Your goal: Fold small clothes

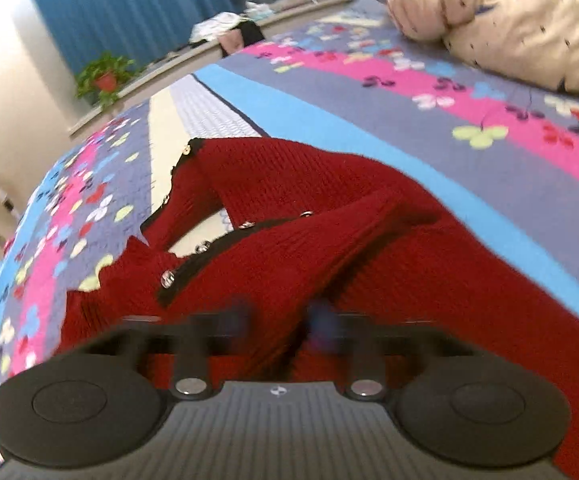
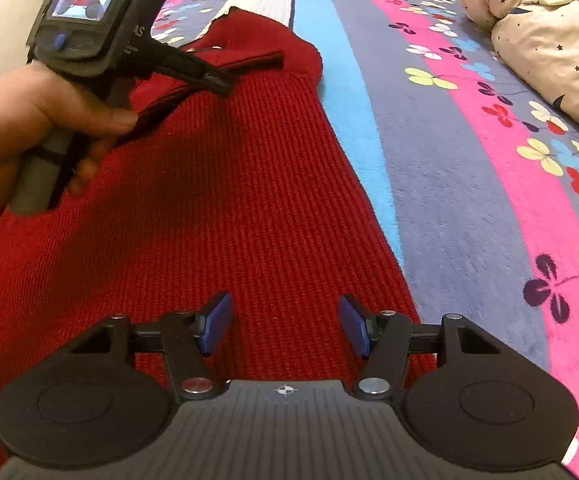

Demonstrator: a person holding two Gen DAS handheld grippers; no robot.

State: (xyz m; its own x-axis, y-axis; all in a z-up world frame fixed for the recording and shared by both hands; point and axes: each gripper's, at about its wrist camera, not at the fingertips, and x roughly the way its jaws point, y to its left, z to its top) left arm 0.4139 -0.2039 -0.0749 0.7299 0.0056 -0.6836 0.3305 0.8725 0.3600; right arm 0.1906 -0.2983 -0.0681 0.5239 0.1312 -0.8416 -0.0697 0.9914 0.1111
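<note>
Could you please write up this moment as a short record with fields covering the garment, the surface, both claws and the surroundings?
garment: red ribbed knit cardigan with black trim and shiny buttons, lying partly folded
surface: flowered, striped bedspread
left claw: shut, tips at a fold of the cardigan; whether it grips is unclear
right claw: open above the cardigan, nothing between its blue pads
nearby: cream star-print quilt; potted green plant
</note>
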